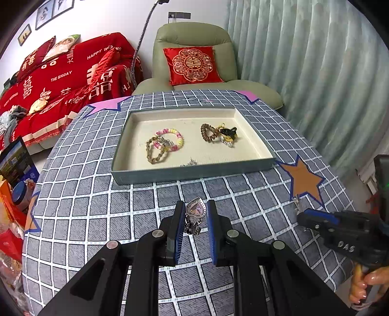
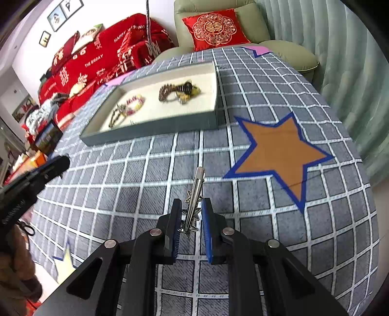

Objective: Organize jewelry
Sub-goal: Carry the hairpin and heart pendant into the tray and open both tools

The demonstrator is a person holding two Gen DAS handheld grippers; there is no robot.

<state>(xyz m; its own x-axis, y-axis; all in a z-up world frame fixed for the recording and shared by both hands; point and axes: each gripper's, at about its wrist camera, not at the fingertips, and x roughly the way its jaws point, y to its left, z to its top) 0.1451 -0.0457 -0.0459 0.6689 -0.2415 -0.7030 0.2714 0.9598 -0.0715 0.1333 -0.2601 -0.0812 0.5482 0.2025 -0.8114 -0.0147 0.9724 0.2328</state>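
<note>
While the left tongs (image 1: 194, 214) grip a heart brooch (image 1: 195, 211) at lower centre, tray (image 1: 192, 171) straight ahead above, the right tongs (image 2: 192, 211) straddle a hair clip (image 2: 194, 194) on the worktop (image 2: 267, 218), long axis along the fingers, grip unclear.

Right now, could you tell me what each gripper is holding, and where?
Left tongs: heart-stone ring, gripped by its sides. Right tongs: silver hair clip, near its back end.

green armchair (image 1: 194, 36), red-draped sofa (image 1: 60, 80), pale curtain (image 1: 304, 60), framed pictures (image 1: 46, 12) on white wall.
</note>
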